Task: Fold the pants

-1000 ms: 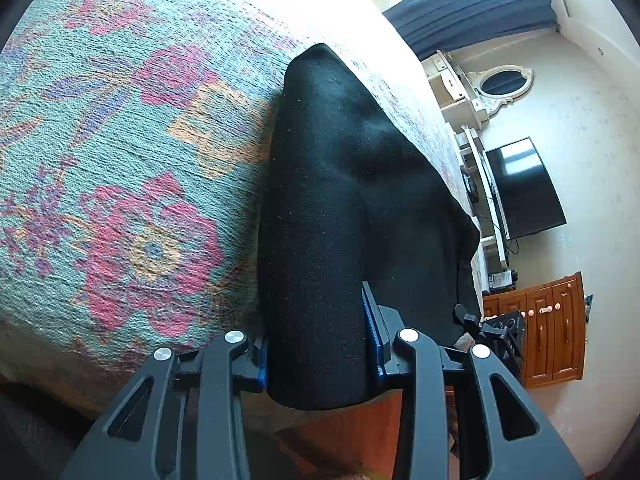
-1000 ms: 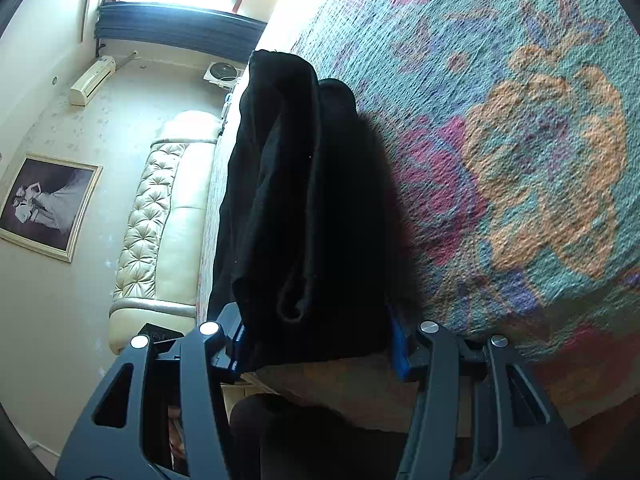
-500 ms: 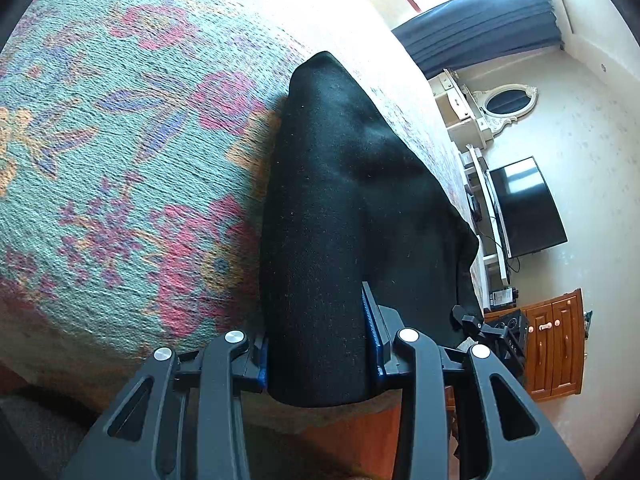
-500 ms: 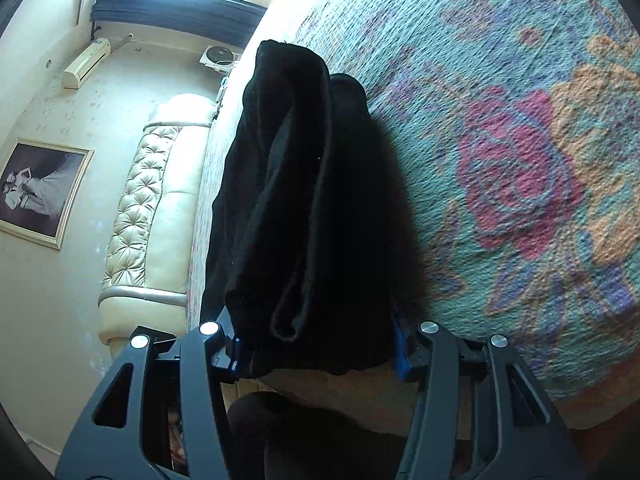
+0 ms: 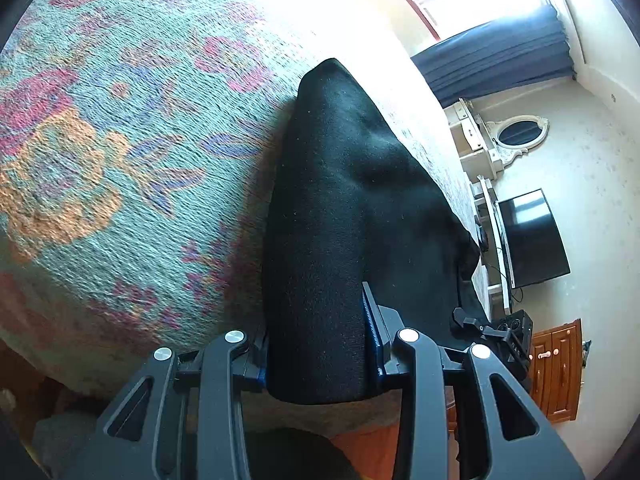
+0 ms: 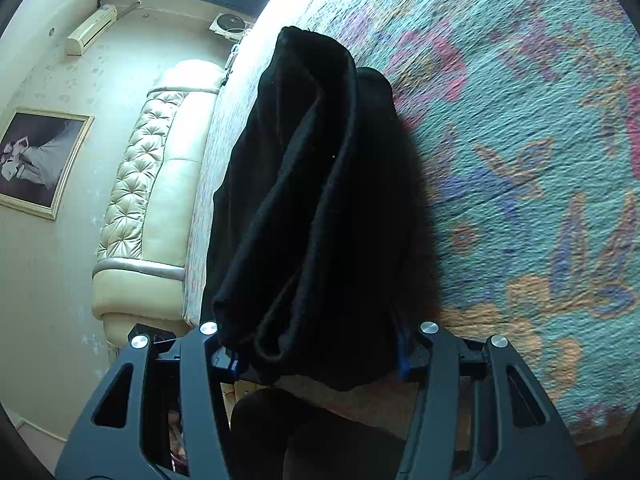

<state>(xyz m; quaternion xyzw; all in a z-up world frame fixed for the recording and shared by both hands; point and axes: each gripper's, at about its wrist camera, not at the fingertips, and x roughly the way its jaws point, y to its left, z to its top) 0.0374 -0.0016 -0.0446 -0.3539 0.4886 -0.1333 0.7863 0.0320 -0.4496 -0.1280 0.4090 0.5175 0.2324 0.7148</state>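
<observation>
The black pants (image 5: 344,208) lie folded in a thick bundle on the floral bedspread (image 5: 120,152). My left gripper (image 5: 316,356) is shut on one end of the bundle, with the cloth filling the gap between the blue pads. My right gripper (image 6: 316,356) is shut on the other end of the pants (image 6: 316,200), where the stacked folded layers and hems show. Both ends are held a little above the bedspread (image 6: 520,160) near the bed's edge.
A cream tufted headboard (image 6: 136,200) and a framed picture (image 6: 36,160) are on the wall side. A television (image 5: 528,236), a white dresser with oval mirror (image 5: 516,136) and a wooden cabinet (image 5: 556,372) stand past the bed. Dark curtains (image 5: 496,56) hang at the window.
Both grippers have carried the folded pants across the bedspread; the floral pattern has slid under them. The grip on the bundle is unchanged.
</observation>
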